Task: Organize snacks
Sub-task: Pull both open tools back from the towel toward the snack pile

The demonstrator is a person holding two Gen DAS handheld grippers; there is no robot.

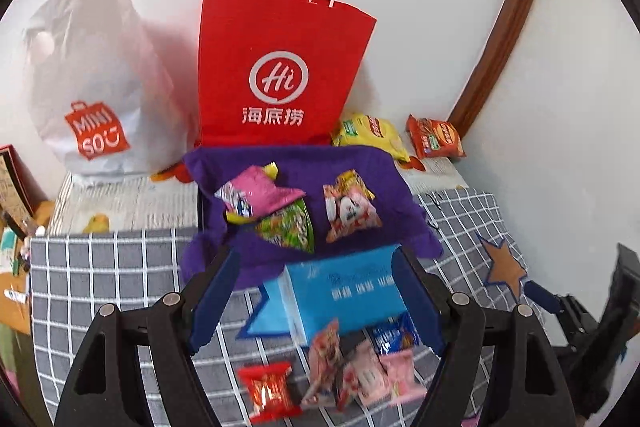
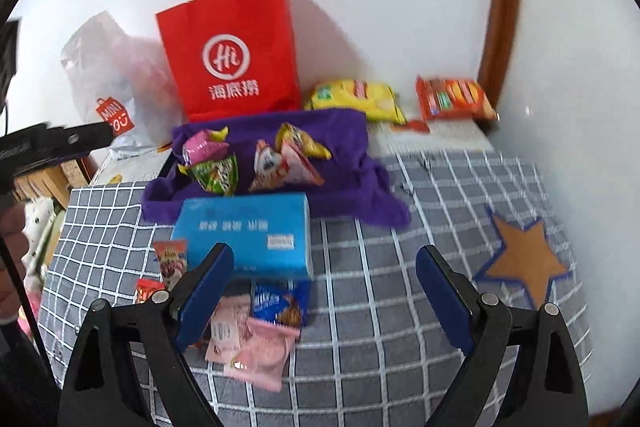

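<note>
A purple cloth-lined tray (image 1: 372, 167) (image 2: 344, 131) holds several snack packets: pink (image 1: 260, 189), green (image 1: 290, 229) and a pink-orange one (image 1: 350, 213). In front of it lies a blue tissue box (image 1: 344, 291) (image 2: 248, 231). Loose snacks lie nearer: a red candy (image 1: 268, 391), pink packets (image 1: 372, 375) (image 2: 260, 355) and a blue cookie packet (image 1: 394, 337) (image 2: 280, 303). My left gripper (image 1: 316, 291) is open and empty over the blue box. My right gripper (image 2: 324, 287) is open and empty, right of the loose snacks.
A red paper bag (image 1: 280, 67) (image 2: 236, 55) and a white Miniso plastic bag (image 1: 100, 87) stand against the wall. Yellow (image 2: 356, 97) and orange (image 2: 456, 99) biscuit packs lie at the back right. The checked cloth (image 2: 400, 267) has a star patch (image 2: 524, 259).
</note>
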